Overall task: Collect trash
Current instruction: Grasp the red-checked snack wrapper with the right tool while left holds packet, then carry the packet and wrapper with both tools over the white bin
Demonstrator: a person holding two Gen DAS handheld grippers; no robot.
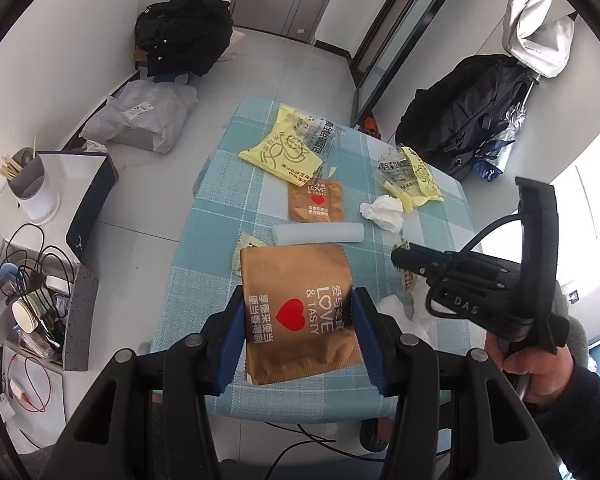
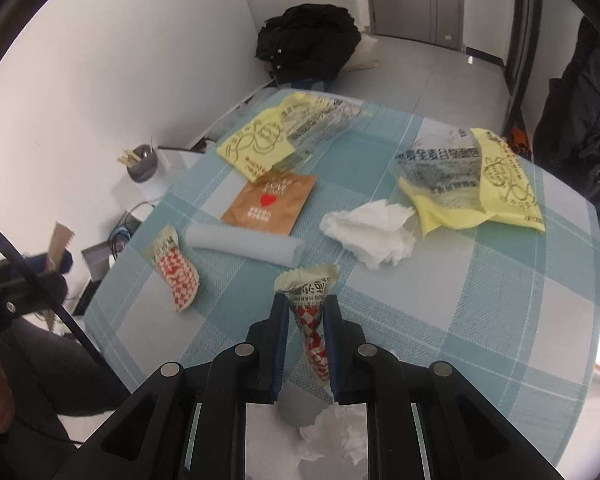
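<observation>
My right gripper is clamped on the red-checked sauce packet at the near edge of the table, while my left gripper pinches the big brown wrapper just above the near left part of the cloth. To do this cleanly I should lift the packet straight up, checking it doesn't slip through the pads. More trash waits farther off: a crumpled tissue and a second checked packet on the left.

Lived-in home: checked tablecloth, floor-dumped coats
</observation>
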